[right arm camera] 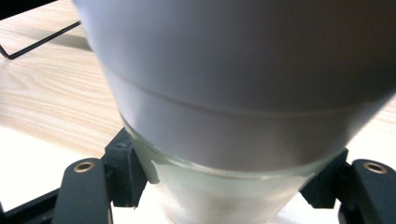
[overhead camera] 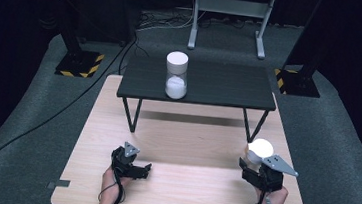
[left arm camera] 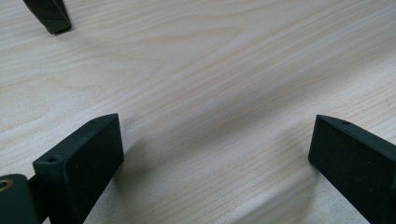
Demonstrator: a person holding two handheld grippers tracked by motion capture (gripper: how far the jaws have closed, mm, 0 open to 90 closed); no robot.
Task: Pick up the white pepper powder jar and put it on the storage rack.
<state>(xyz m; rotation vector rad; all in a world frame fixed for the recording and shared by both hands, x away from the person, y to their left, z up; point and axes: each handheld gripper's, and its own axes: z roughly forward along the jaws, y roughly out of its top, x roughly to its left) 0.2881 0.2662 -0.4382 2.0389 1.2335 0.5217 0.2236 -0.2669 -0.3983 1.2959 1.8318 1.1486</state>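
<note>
While a white-capped glass jar [overhead camera: 258, 150] is being pinched between the jaws of the right gripper [overhead camera: 253, 162] near the right edge of the pale wooden bench [overhead camera: 189, 148], a pale filling is being shown dimly through its frosted lower wall. A second jar [overhead camera: 176, 75], half filled with white powder, is being carried by the small black table [overhead camera: 230, 89] at the far edge. The left gripper [overhead camera: 146, 169] is being held with its jaws spread over bare wood grain.
</note>
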